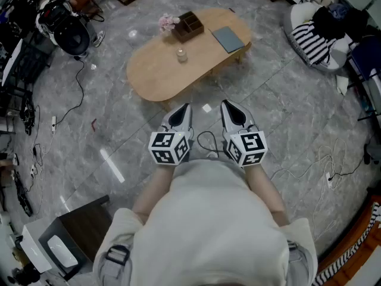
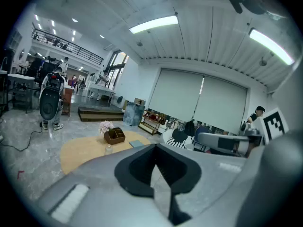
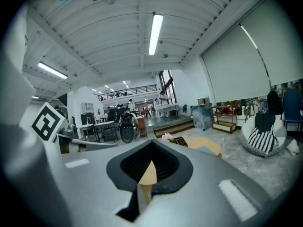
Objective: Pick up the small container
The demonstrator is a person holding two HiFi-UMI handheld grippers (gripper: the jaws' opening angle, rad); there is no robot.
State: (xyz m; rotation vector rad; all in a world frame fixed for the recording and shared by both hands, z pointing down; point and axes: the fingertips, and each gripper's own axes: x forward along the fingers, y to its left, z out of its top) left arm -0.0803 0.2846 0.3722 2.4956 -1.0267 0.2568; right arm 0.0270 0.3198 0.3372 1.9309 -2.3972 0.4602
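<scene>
The small container [image 1: 181,55], a clear glass jar, stands near the middle of the oval wooden table [image 1: 161,76]. In the left gripper view the jar [image 2: 108,149] shows small on the table [image 2: 80,150], far ahead. My left gripper [image 1: 181,109] and right gripper [image 1: 229,105] are held side by side close to the person's body, well short of the table. Both are shut with nothing between the jaws. In its own view the left gripper [image 2: 155,148] points toward the table. The right gripper [image 3: 152,143] covers the jar, and only a strip of table [image 3: 208,145] shows.
A brown organizer box [image 1: 188,25], pink flowers [image 1: 168,22] and a grey book [image 1: 228,39] share the table's far end. A black machine [image 1: 65,28] stands far left, and a beanbag with a striped cushion [image 1: 315,40] far right. Cables [image 1: 77,100] cross the floor. A dark box [image 1: 83,231] sits near left.
</scene>
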